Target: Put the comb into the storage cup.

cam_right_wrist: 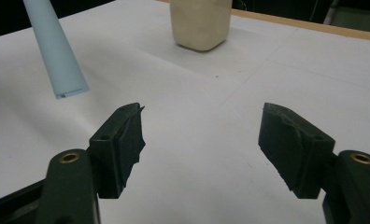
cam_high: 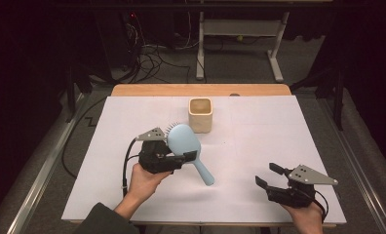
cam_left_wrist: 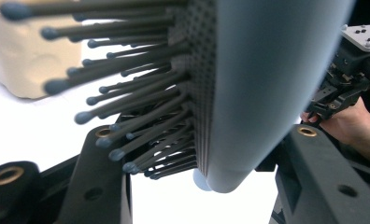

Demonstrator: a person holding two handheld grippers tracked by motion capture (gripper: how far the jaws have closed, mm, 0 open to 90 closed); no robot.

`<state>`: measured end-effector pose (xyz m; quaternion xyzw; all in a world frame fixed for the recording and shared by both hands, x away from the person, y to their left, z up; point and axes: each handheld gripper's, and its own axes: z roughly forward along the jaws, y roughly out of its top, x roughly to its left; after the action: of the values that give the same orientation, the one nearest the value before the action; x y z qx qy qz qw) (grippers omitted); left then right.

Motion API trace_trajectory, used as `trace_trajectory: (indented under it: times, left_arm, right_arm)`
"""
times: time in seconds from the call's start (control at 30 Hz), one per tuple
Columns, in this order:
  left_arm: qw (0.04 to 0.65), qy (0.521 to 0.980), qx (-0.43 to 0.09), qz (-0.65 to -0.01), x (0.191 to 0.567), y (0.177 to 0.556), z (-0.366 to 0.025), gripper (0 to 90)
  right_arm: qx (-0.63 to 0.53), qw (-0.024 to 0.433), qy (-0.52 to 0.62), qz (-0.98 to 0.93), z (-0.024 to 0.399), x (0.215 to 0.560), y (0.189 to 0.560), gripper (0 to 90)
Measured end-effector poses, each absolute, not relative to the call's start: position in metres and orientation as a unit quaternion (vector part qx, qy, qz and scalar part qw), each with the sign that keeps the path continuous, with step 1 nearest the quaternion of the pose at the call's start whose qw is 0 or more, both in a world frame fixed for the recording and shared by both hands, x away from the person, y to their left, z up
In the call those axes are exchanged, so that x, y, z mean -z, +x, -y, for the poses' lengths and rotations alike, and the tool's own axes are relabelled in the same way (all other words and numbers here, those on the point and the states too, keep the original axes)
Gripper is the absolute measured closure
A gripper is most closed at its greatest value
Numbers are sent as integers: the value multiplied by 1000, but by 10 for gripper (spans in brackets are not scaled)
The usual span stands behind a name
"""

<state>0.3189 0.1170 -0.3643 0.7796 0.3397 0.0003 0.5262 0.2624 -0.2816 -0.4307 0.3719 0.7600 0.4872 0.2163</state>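
A light blue hairbrush (cam_high: 183,140) is clamped by its head in my left gripper (cam_high: 181,158), left of the table's middle. Its handle (cam_high: 204,174) slants toward the near right. In the left gripper view the dark bristles (cam_left_wrist: 141,107) point left and the smooth back (cam_left_wrist: 267,79) faces right, with my left gripper (cam_left_wrist: 204,137) shut across the head. My right gripper (cam_high: 265,175) stands open near the front right edge with nothing between its fingers. In the right gripper view, my right gripper (cam_right_wrist: 204,130) is over bare paper, and the handle's end (cam_right_wrist: 57,56) hangs at upper left.
A beige square cup (cam_high: 201,114) stands upright behind the brush, at the table's far middle; the cup (cam_right_wrist: 201,23) also sits ahead of my right gripper. White paper (cam_high: 259,141) covers the wooden table (cam_high: 201,89). Cables and a desk frame lie on the floor beyond.
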Motion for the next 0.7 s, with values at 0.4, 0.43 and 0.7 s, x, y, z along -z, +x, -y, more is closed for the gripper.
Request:
trace_trajectory:
  times: [0.4,0.43,0.7]
  left_arm:
    - [522,778,-12,-349,360,322,-122,528]
    - [521,778,-14,-350,360,323,-123,527]
    - [518,775,-22,-361,358,327,-127,524]
  right_arm:
    - [-499,233,381,-743,301,438,261,275]
    - [-500,231,382,-742,303,439,261,271]
    - [-498,238,387,-738,311,445,259,272]
